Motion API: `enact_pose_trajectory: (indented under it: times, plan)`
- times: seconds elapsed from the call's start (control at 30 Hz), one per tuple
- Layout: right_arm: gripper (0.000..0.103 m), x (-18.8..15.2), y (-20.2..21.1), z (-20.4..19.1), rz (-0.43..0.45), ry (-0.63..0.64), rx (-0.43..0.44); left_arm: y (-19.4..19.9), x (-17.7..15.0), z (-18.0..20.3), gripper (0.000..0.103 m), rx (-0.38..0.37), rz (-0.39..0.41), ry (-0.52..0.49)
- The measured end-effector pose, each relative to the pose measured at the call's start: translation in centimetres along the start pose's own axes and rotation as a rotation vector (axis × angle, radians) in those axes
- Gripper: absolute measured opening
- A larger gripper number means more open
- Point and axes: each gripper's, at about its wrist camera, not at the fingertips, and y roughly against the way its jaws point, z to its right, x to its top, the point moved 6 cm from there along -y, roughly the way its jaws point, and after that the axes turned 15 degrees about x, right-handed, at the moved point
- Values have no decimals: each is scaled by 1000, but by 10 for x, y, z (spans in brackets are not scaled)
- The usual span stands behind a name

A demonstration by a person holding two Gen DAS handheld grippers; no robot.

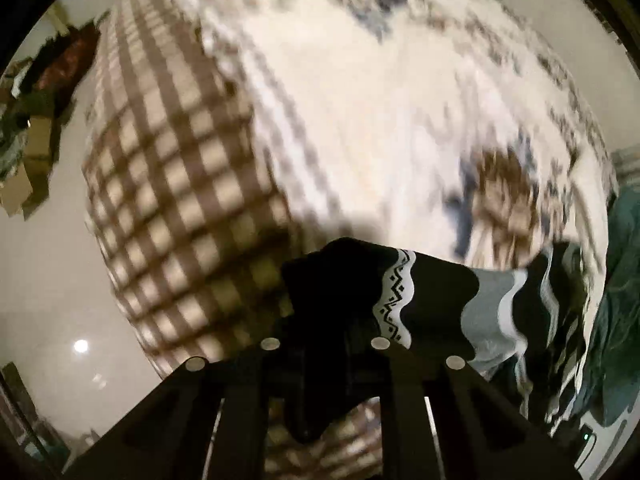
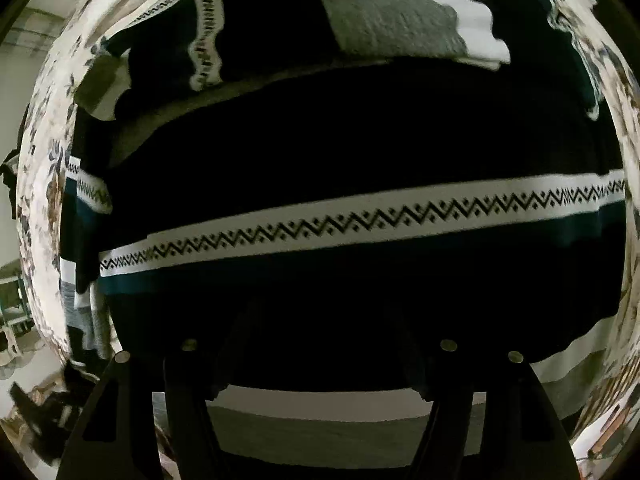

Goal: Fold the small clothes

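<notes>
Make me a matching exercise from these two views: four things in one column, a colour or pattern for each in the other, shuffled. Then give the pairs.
Things:
1. sweater
2. band on the sweater
3. checked cloth
4. flowered cloth

Colours or patterns:
A. brown and cream squares
B. white with a black zigzag
C. mostly black, with grey and white stripes
D. white with brown and blue blooms

Pairs: 1-C, 2-B, 3-A, 4-D

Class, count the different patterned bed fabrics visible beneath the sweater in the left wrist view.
2: a brown checked fabric on the left, a white floral fabric on the right. More may lie hidden under the sweater.
</notes>
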Motion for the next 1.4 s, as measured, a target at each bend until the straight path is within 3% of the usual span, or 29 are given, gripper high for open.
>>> enact_pose_trajectory:
  times: [0.27,0.43,0.5,0.53,0.6,0.63,0.67,0.8,0.87,0.93,1.0,1.03,1.07,1.1,1.3,1.4]
  plan:
    - [70,7,7,-4,8,12,-4,-25,90,-40,10,17,65,37]
    - [70,9,10,-11,3,33,-11,-47,118,-60,14,-39,12,101]
    - [70,11,10,-17,2,33,-12,-49,110,-73,18,-135,-43,162]
    - [70,12,11,-19,3,31,-9,-49,102,-83,25,-182,-74,213]
    - [70,13,12,-20,7,21,2,-46,84,-97,43,-243,-101,286]
    - [70,17,15,-20,8,17,6,-45,74,-102,61,-269,-115,321]
    - [70,21,19,-19,11,11,8,-45,60,-106,65,-310,-131,374]
    - [70,20,6,-27,14,-11,11,-62,23,-91,65,-436,-231,480]
    - [70,18,-5,-38,23,-9,3,-73,25,-78,65,-449,-225,512]
    - [70,22,-5,-40,37,6,-22,-79,36,-71,65,-394,-178,534]
    - [70,28,-3,-43,54,24,-58,-78,49,-67,62,-338,-123,564]
    - [70,32,0,-44,69,37,-84,-73,55,-65,42,-303,-85,563]
    - [70,36,2,-44,85,47,-103,-67,63,-62,10,-258,-46,541]
    - [70,39,5,-44,97,53,-113,-61,69,-56,5,-245,-22,513]
    - [70,58,24,-29,162,15,-86,-2,99,-19,5,-143,194,353]
    - [86,67,34,-9,191,-27,-49,40,105,24,5,-121,298,224]
